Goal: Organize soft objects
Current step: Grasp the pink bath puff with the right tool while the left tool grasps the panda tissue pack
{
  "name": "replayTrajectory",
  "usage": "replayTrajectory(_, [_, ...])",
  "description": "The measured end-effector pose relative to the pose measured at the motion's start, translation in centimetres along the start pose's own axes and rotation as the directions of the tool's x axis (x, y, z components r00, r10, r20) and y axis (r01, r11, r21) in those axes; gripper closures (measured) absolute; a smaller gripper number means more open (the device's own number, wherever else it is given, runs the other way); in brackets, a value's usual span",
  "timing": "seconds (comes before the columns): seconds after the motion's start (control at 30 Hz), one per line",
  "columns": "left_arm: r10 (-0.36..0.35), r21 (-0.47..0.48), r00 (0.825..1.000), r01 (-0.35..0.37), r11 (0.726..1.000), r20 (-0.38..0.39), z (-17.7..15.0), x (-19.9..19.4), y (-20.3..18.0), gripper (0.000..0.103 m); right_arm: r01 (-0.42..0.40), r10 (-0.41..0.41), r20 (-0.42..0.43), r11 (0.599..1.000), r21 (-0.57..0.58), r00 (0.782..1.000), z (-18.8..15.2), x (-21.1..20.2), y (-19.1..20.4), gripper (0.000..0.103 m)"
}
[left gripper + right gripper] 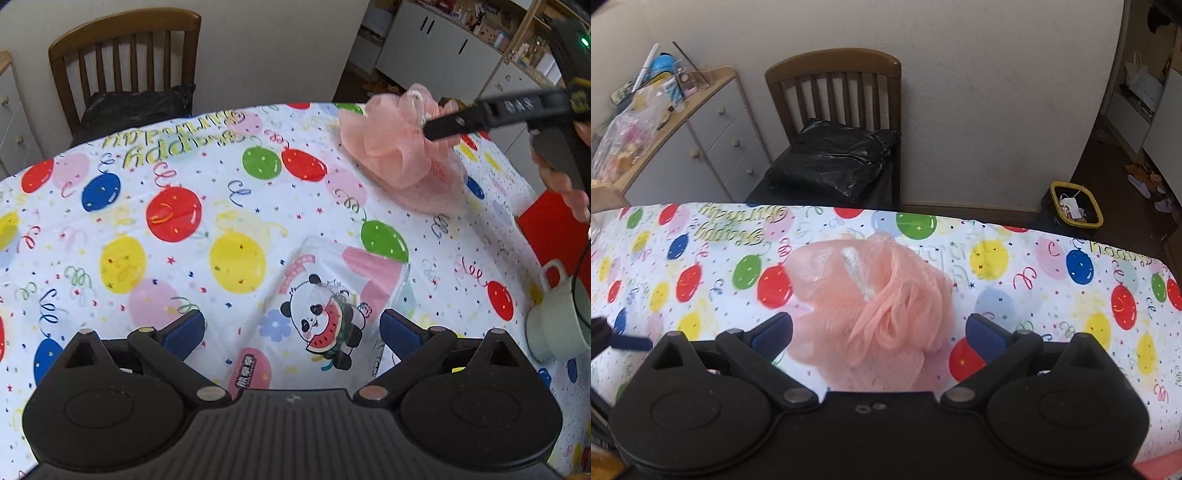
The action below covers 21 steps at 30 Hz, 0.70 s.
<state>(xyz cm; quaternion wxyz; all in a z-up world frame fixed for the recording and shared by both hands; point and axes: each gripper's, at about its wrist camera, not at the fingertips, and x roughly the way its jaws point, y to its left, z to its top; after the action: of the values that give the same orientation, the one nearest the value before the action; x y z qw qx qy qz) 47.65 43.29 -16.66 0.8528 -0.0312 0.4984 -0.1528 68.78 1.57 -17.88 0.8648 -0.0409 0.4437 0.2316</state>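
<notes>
Two spread fingers [775, 328] flanking pink loofah [871, 306]

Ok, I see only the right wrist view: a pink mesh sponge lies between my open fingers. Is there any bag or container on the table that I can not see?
Observer: Yes. A clear panda-print bag lies flat on the tablecloth.
Operator: Does the left side hold it?
Observer: No. The left hand-held gripper is open, with the bag between its fingers but not pinched.
Operator: Is anything else near that bag?
Observer: A pale green mug stands to the right of the bag, with a red flat object behind it.
</notes>
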Motion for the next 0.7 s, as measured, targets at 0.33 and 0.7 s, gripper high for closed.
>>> replayTrajectory(0.33, [0.015, 0.038, 1.0, -0.015, 0.999, 0.004, -0.2, 0.8, -0.4, 0.028, 0.005, -0.006, -0.047, 1.0, -0.002, 0.999, -0.4, 2.6, 0.4, 0.023])
replayTrajectory(0.7, [-0.009, 0.044, 0.999, 0.007, 0.999, 0.044, -0.2, 0.0, -0.8, 0.076, 0.05, -0.051, -0.055, 0.998, -0.028, 0.997, -1.5, 2.5, 1.0, 0.073])
